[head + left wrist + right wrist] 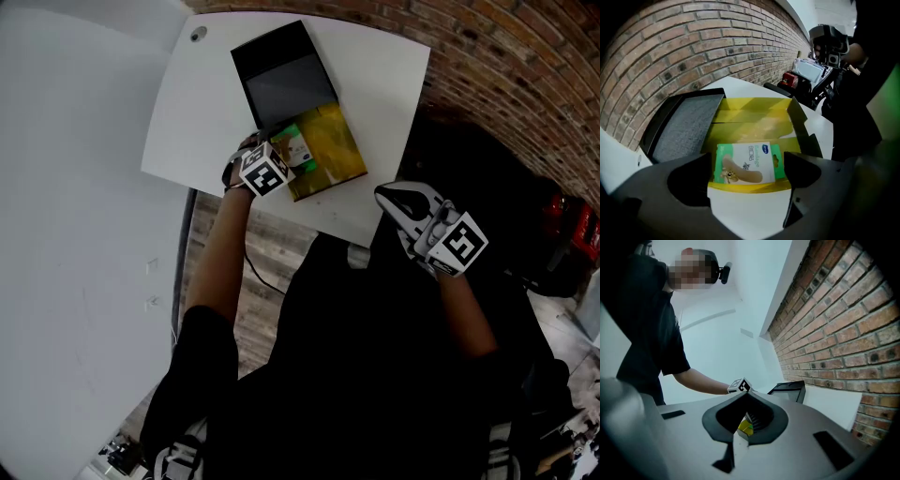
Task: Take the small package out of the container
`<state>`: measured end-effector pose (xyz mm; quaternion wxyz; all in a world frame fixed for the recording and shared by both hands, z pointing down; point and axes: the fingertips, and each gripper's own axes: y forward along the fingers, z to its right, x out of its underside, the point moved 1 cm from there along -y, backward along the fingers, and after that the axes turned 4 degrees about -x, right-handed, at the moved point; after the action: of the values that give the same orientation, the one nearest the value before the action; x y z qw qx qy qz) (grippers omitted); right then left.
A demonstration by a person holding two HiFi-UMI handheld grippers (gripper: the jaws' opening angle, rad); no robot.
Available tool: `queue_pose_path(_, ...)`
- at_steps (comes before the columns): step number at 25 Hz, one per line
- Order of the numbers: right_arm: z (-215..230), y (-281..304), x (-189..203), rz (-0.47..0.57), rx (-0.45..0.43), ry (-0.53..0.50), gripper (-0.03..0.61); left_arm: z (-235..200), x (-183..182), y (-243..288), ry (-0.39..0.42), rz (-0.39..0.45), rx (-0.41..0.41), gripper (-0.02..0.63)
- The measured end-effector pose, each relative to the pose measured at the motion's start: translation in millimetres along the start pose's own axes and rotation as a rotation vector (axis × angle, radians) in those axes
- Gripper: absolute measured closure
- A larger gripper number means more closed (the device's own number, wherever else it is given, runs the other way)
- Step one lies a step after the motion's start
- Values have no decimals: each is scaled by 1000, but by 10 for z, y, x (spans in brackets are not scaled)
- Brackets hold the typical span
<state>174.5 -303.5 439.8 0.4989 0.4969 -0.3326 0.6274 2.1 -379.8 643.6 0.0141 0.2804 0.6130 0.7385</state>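
Left gripper (pixel 749 165) spread wide, untouching, framing small package (pixel 294 147) at container's (pixel 754 108) 6 o'clock edge; right gripper (pixel 743 399) closed, empty, beyond table's (pixel 375 84) 4 o'clock edge.

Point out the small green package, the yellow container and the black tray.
small green package (pixel 745 164), left gripper view, its printed front face.
yellow container (pixel 750 131), left gripper view, its bare yellow inside.
black tray (pixel 289 89), head view, its grey inner lining.

Left gripper (pixel 747 161) jaws apart; right gripper (pixel 743 397) closed
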Motion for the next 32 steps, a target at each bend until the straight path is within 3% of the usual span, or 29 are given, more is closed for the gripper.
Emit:
queue_pose_path(21, 82, -4, 72, -22, 15, 29, 573, -37, 173, 298, -23, -166, 34, 153)
queue_pose_path(32, 89, 21, 85, -17, 9, 33, 574, -31, 181, 305, -27, -158, 44, 155)
